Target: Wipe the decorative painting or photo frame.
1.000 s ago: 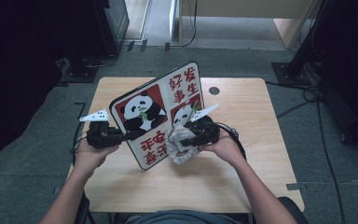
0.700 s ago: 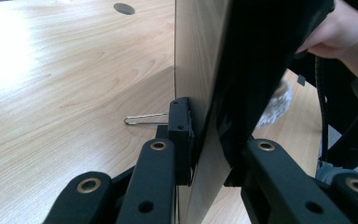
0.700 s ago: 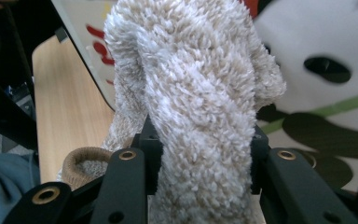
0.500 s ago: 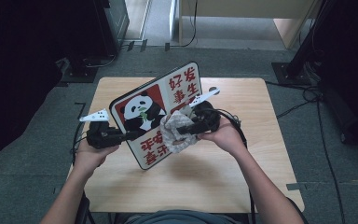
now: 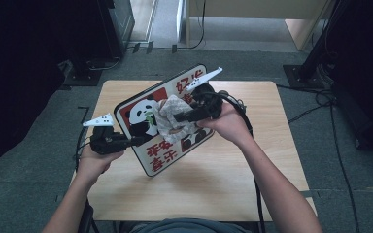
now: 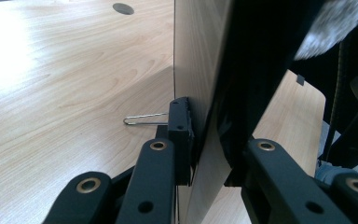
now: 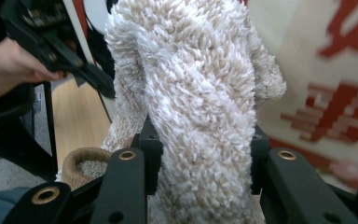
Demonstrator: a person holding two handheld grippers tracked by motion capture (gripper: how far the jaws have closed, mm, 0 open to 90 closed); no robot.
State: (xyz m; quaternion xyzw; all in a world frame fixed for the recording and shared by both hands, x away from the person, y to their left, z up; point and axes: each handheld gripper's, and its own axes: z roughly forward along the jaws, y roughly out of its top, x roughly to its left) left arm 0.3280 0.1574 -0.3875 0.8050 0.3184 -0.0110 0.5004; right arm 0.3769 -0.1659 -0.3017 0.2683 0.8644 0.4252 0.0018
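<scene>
fingers of left gripper (image 5: pixel 135 141) clamp 1 panda board (image 5: pixel 148 114), right gripper (image 5: pixel 177 118) fingers clamp 1 fluffy cloth (image 5: pixel 170 121) vs its face.

Left black two-jaw claw (image 5: pixel 137 141) level at the near left, jaws clamped tight, right black two-jaw claw (image 5: pixel 175 118) raised farther right, jaws clamped, both forearms reaching in from the near edge

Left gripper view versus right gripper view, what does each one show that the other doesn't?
Left gripper view: the board's edge clamped in the left gripper, and a wire clip lying flat against the wooden table.

Right gripper view: the fluffy cloth clamped in the right gripper, and red characters on the board's face.

Both: the board and some tabletop.
</scene>
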